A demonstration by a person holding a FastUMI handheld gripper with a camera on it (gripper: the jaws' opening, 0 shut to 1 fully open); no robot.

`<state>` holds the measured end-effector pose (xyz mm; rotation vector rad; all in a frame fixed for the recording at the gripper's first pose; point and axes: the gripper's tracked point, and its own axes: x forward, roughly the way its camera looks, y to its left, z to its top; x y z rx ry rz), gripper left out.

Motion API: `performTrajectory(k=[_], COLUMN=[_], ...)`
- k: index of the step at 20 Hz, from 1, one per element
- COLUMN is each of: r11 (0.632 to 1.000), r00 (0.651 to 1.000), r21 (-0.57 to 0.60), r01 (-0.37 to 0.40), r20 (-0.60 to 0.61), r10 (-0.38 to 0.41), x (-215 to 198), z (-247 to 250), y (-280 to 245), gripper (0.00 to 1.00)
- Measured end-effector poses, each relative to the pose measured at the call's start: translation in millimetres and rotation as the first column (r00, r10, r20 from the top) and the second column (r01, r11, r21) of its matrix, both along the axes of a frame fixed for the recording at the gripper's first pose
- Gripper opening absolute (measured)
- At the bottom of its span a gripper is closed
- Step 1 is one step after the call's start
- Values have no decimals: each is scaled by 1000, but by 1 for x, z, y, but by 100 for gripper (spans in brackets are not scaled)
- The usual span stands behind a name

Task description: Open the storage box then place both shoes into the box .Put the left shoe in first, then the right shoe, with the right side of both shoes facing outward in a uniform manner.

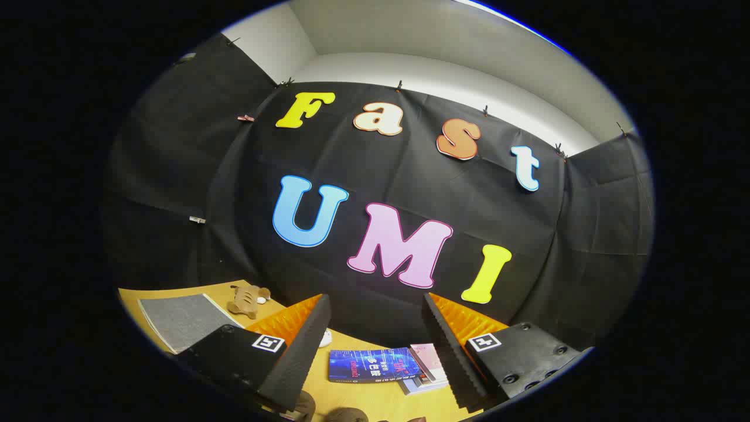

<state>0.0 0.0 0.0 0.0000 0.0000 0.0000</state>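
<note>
The wooden table (375,404) carries a grey mat (181,319) at far left, a stack of books (381,364) just ahead between the fingers and a small brown plush toy (249,299) beyond the left finger. The gripper (375,346) stands wide apart, holding nothing. Brown rounded shapes (345,415) nearest the gripper may be the shoes, too cut off to tell; shoes would likely be light, best pinched at the stiffer heel collar.
</note>
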Motion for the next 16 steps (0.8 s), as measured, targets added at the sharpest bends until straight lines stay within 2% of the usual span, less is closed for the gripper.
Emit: performTrajectory(k=[16], r11=[998], r00=[998], r21=[24], r01=[-57], r20=[-16], r10=[58], x=[-8], z=[-9], y=[8], gripper=[97])
